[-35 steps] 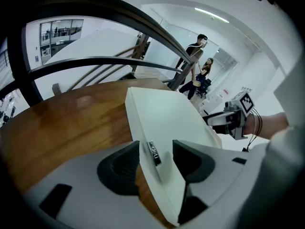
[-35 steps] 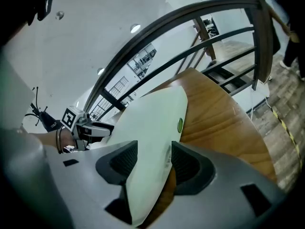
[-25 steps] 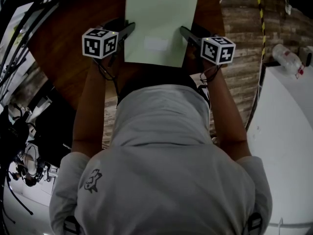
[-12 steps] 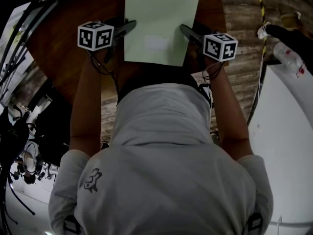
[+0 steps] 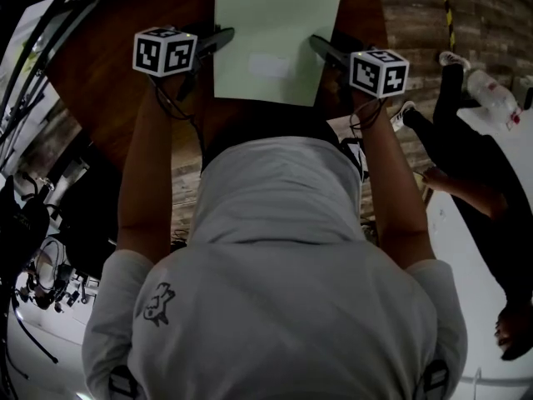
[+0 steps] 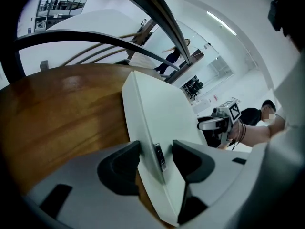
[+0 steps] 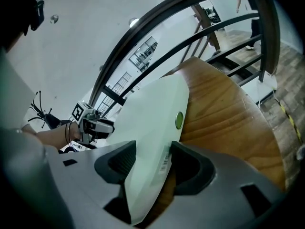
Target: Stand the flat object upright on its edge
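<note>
The pale green flat board (image 5: 279, 23) lies on the round wooden bench (image 5: 125, 73), far from me, with a claw at each side of its near end. My left claw (image 6: 157, 159) straddles the board's left edge. Its jaws have just been closing but stand wide, one pad against the board and the other just off it. My right claw (image 7: 152, 159) is clamped on the right edge. A blank-looking white rectangular label (image 5: 268, 65) sits on the board's face. A barcode sticker (image 7: 165, 162) on the right edge is too small to read, with a round green dot (image 7: 179, 119) beyond it.
</note>
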`<action>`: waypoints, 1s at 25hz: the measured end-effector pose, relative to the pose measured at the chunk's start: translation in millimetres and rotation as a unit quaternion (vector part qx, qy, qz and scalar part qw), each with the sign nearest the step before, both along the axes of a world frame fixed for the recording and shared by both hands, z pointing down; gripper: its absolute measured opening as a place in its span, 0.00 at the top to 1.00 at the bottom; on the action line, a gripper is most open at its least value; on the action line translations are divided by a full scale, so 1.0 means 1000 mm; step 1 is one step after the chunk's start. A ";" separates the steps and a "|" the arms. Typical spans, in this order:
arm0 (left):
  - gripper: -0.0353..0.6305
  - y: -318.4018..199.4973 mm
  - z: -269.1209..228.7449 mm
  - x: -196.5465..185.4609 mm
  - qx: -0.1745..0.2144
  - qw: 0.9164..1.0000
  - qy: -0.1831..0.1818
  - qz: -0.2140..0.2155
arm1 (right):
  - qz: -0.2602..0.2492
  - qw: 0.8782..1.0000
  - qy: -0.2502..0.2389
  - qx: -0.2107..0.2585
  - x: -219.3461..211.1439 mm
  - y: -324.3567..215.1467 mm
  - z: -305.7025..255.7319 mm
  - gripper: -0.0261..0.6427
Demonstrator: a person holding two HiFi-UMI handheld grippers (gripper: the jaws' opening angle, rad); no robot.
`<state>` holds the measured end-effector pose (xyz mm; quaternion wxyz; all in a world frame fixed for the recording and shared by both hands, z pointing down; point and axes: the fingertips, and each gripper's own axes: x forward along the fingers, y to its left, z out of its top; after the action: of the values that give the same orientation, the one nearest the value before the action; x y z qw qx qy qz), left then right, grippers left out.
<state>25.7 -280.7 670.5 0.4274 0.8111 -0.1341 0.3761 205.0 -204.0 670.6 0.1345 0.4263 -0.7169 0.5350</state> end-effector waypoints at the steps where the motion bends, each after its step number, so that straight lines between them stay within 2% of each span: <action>1: 0.61 0.000 -0.002 -0.001 0.004 1.000 0.000 -0.001 | 0.000 1.000 0.000 0.000 -0.001 -0.001 -0.001 0.61; 13: 0.62 0.007 -0.049 -0.010 0.046 0.999 0.013 -0.011 | 0.002 0.998 0.037 0.041 -0.006 -0.013 -0.048 0.61; 25: 0.63 0.008 -0.120 -0.031 0.126 0.991 0.027 -0.030 | 0.006 0.992 0.057 0.114 -0.025 -0.018 -0.120 0.61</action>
<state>-5.2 -272.7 550.7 0.3364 0.8638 -0.1928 0.3217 180.1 -221.9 550.8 0.1224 0.4733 -0.7619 0.4250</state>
